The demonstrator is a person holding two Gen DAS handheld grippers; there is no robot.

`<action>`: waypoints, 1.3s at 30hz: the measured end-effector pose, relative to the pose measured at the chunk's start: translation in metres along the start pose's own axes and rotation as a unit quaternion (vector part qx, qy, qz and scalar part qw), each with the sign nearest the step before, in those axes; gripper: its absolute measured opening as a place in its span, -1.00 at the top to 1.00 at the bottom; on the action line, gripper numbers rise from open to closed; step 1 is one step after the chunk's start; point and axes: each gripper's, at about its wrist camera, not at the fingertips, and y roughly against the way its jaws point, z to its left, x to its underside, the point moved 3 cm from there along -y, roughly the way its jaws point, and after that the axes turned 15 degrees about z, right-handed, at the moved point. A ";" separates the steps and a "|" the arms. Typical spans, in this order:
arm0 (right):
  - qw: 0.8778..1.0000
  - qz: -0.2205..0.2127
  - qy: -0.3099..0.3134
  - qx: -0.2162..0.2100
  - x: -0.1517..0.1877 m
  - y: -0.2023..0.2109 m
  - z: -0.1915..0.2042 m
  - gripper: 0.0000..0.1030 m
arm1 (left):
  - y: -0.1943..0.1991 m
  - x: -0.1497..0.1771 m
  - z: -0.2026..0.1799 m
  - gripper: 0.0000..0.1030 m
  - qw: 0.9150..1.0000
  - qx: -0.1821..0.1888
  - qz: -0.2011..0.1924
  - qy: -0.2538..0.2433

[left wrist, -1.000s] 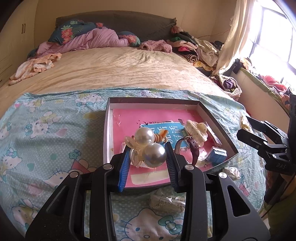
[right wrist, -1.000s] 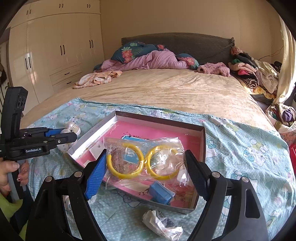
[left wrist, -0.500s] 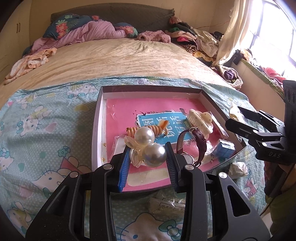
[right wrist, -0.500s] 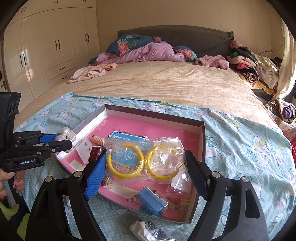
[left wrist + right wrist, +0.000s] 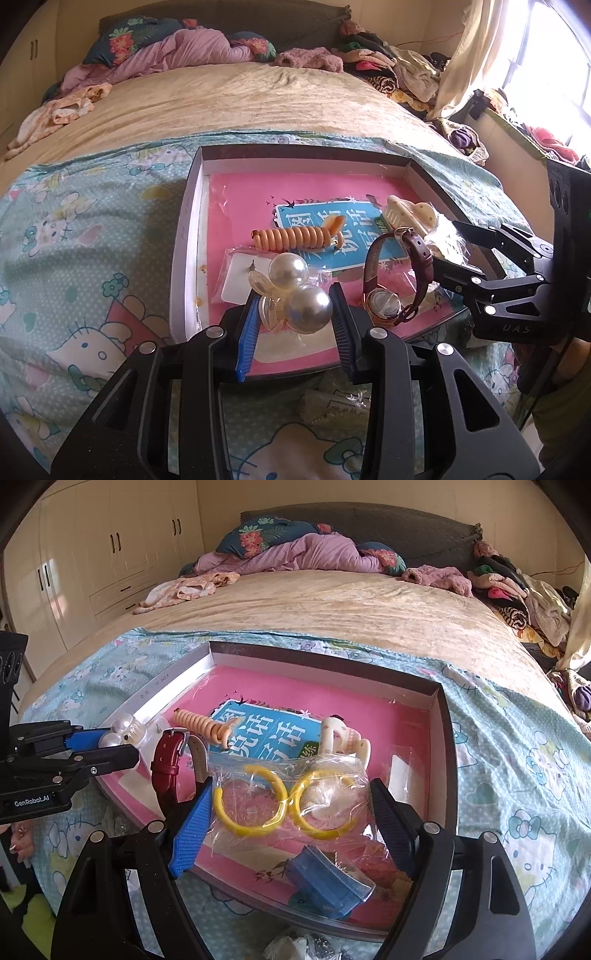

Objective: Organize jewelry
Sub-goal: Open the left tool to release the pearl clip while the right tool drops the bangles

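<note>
A shallow box with a pink floor [image 5: 236, 192] [image 5: 439, 716] lies on the bed. My left gripper [image 5: 293, 314] is shut on a pearl hair clip [image 5: 295, 291], held over the box's near left part; it also shows in the right wrist view [image 5: 123, 731]. My right gripper [image 5: 291, 808] is shut on a clear bag with two yellow hoops [image 5: 284, 801], held over the box's near right part. In the box lie a dark red watch [image 5: 402, 280] [image 5: 170, 764], an orange spiral hair tie [image 5: 295, 236] [image 5: 203, 727], a cream claw clip [image 5: 410, 218] [image 5: 343, 738] and a blue case [image 5: 325, 882].
A Hello Kitty sheet [image 5: 74, 236] covers the bed's near end. A crumpled clear bag [image 5: 332, 402] [image 5: 303, 947] lies on it in front of the box. Bedding and clothes [image 5: 295, 550] pile at the headboard. A wardrobe [image 5: 92, 554] stands left, a window [image 5: 546, 66] right.
Both grippers have moved forward and lower over the box with their loads still held. The box and its contents look closer in both views.
</note>
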 end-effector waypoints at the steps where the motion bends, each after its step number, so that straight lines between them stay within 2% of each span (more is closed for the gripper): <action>1: 1.000 0.001 0.000 -0.001 0.000 -0.001 0.000 -0.58 | 0.000 0.000 0.000 0.46 1.000 0.000 0.000 0.000; 13: 1.000 -0.006 -0.022 -0.007 0.008 0.011 -0.007 -0.77 | -0.003 0.000 0.002 0.45 1.000 0.000 0.003 0.007; 15: 0.999 -0.013 -0.031 -0.009 0.011 0.019 -0.010 -0.80 | -0.002 0.000 0.002 0.33 1.000 0.000 0.003 0.006; 16: 0.999 -0.018 -0.035 -0.009 0.013 0.024 -0.012 -0.83 | -0.001 0.000 0.002 0.08 1.000 -0.002 0.000 0.007; 17: 0.999 -0.022 -0.038 -0.009 0.015 0.029 -0.014 -0.85 | 0.001 0.000 0.002 -0.05 1.000 -0.003 -0.003 0.008; 21: 0.998 -0.035 -0.044 -0.006 0.023 0.048 -0.019 -0.88 | 0.011 0.000 0.002 -0.13 1.000 -0.003 -0.015 0.011; 30: 0.997 -0.059 -0.051 0.001 0.042 0.084 -0.019 -0.90 | 0.040 0.007 -0.006 -0.56 0.999 -0.008 -0.043 0.010; 39: 0.996 -0.075 -0.047 0.005 0.060 0.108 -0.011 -0.91 | 0.062 0.019 -0.015 -0.80 0.998 -0.015 -0.059 0.006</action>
